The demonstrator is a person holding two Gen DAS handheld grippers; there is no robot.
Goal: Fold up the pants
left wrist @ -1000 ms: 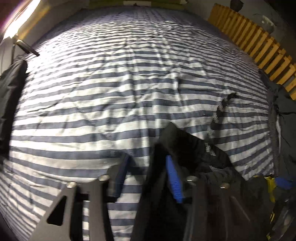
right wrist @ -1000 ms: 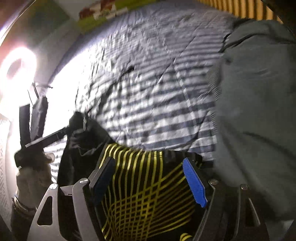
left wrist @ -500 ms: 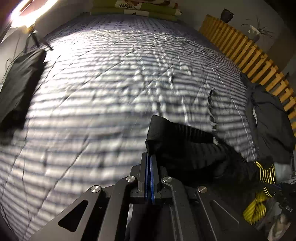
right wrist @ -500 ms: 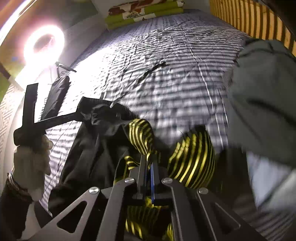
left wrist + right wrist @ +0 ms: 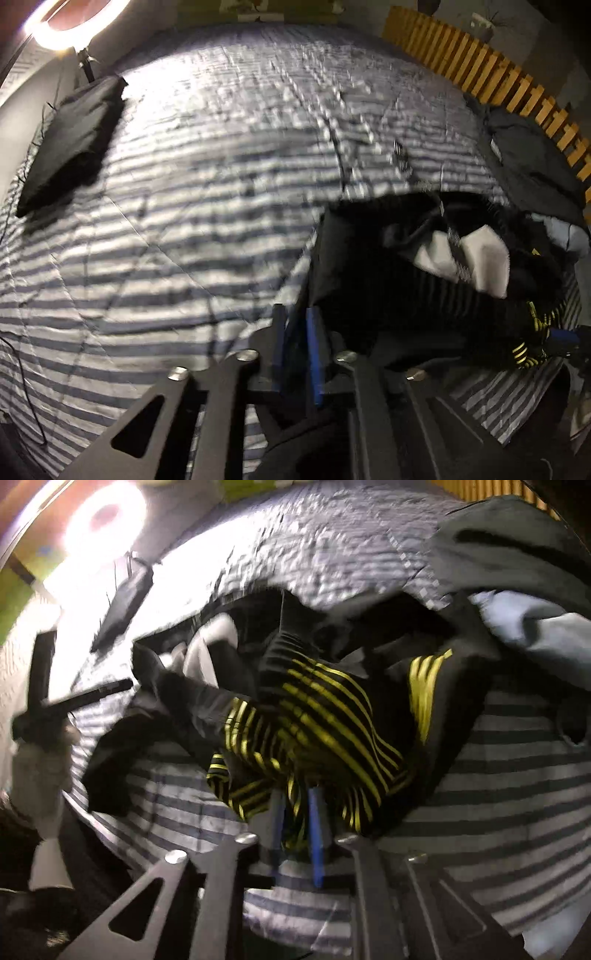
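The left gripper is a black frame of flat angular plates with triangular cut-outs, round silver screws along its top edge and two blue pads between the plates. The right gripper has the same black plates, silver screws and blue pads. In the right wrist view the left gripper's black bars show in a hand wearing a pale glove, blurred.
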